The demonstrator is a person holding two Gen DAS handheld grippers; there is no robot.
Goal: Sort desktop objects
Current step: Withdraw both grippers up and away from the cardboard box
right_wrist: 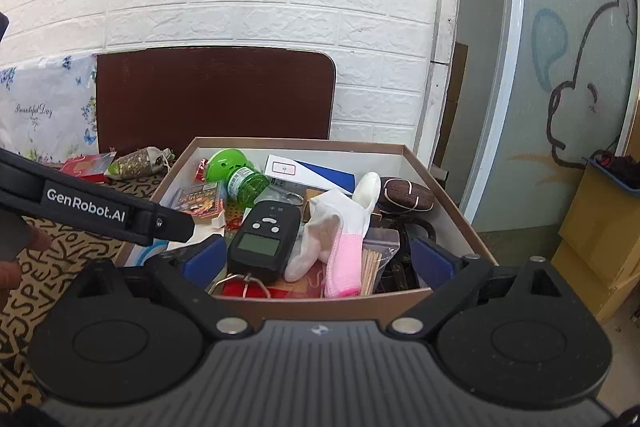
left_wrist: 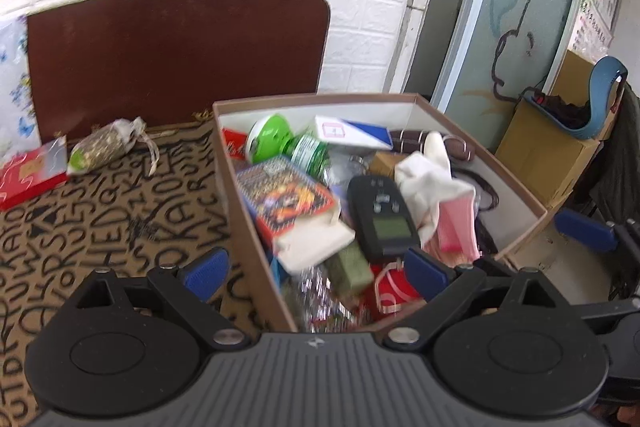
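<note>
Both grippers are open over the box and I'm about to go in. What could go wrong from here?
1. The black handheld device lies against the white and pink sock; closing on it may snag the sock too.
2. The left gripper and right gripper hang over the same box and could collide.

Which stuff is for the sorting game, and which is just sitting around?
For sorting:
cardboard box
black handheld device
white and pink socks
green bottle
red packet
snack bag

Just sitting around:
brown board against the wall
cat drawing on the door
</note>
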